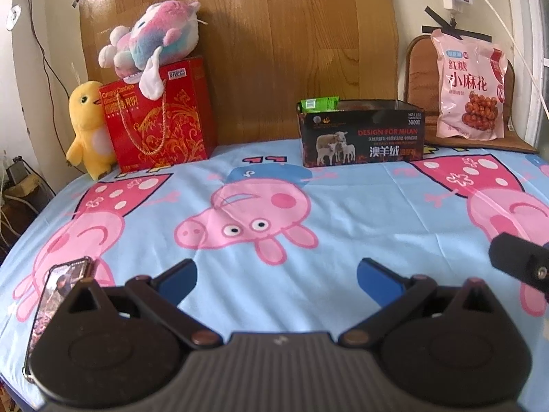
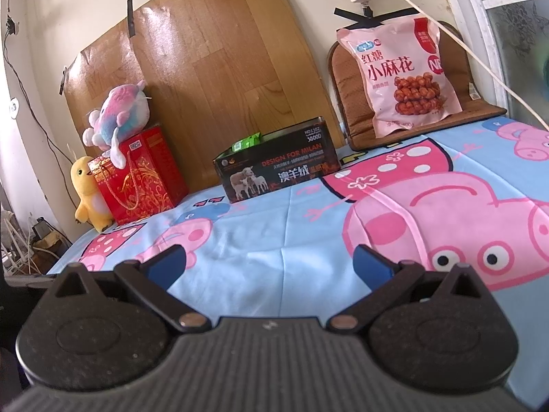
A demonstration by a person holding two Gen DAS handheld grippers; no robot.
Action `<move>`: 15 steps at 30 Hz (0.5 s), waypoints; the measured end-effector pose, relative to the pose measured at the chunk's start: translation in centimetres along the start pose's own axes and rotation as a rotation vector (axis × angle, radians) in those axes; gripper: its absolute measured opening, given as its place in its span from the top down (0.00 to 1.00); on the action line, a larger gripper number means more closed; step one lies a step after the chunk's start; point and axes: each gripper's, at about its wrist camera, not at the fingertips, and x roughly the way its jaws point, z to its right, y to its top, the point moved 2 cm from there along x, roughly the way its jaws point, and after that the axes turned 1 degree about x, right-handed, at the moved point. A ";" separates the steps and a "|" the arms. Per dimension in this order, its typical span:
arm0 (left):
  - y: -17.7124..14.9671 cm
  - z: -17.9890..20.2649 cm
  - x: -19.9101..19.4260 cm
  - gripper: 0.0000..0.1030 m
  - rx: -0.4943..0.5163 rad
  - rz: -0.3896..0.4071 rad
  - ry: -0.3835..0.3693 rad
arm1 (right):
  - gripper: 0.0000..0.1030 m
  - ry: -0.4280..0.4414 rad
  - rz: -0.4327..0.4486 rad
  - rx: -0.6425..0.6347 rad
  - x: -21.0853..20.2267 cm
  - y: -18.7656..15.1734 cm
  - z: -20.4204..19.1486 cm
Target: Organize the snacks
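Snacks and toys along the far edge of a cartoon-pig sheet [image 1: 360, 213], both grippers empty.
From the left: a phone [image 1: 56, 295] lies near; far off, a yellow chick [image 1: 87, 127] stands beside a red gift bag [image 1: 158, 116] with a pastel plush [image 1: 154, 34] on top, then a black box [image 1: 363, 137] holding a green packet [image 1: 319, 103], then a pink snack bag [image 1: 470, 86] propped on a brown cushion [image 2: 346, 79]. Left gripper [image 1: 276, 276] and right gripper [image 2: 269, 264] hover with jaws spread wide.

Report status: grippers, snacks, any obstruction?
Left gripper open, empty. Right gripper open, empty. Green snack pack in black box; pink snack bag upright on cushion. Path clear.
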 end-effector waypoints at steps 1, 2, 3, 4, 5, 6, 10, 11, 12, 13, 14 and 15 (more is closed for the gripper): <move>0.0 0.0 0.0 0.00 0.000 0.003 0.004 | 0.00 -0.001 -0.001 0.000 0.0 0.0 0.0; 0.0 0.0 -0.1 0.00 0.000 0.006 0.007 | 0.00 -0.001 -0.001 0.001 0.0 0.0 0.0; 0.1 0.0 -0.1 0.00 0.001 0.009 0.012 | 0.00 0.000 -0.001 0.001 0.0 0.0 0.0; 0.1 0.0 -0.1 0.00 0.002 0.011 0.017 | 0.00 0.000 -0.001 0.000 0.0 0.0 0.0; 0.2 0.0 -0.1 0.00 0.003 0.013 0.021 | 0.00 -0.001 -0.001 -0.001 0.0 0.0 0.0; 0.2 0.0 -0.2 0.00 0.004 0.015 0.025 | 0.00 -0.001 0.000 -0.001 0.0 0.0 -0.1; 0.3 -0.1 -0.2 0.00 -0.002 0.018 0.035 | 0.00 0.000 -0.001 -0.004 0.1 0.0 0.0; 0.3 -0.1 -0.2 0.00 -0.003 0.020 0.038 | 0.00 0.000 -0.002 -0.004 0.1 0.0 -0.1; 0.3 -0.2 -0.3 0.00 -0.006 0.023 0.041 | 0.00 0.000 -0.003 -0.003 0.2 0.0 -0.1; 0.3 -0.2 -0.3 0.00 -0.008 0.027 0.044 | 0.00 -0.001 -0.003 -0.002 0.1 -0.1 -0.1; 0.3 -0.3 -0.4 0.00 -0.011 0.030 0.047 | 0.00 -0.001 -0.004 -0.002 0.2 -0.1 -0.1; 0.4 -0.3 -0.3 0.00 -0.013 0.031 0.049 | 0.00 -0.002 -0.004 -0.001 0.2 -0.1 -0.1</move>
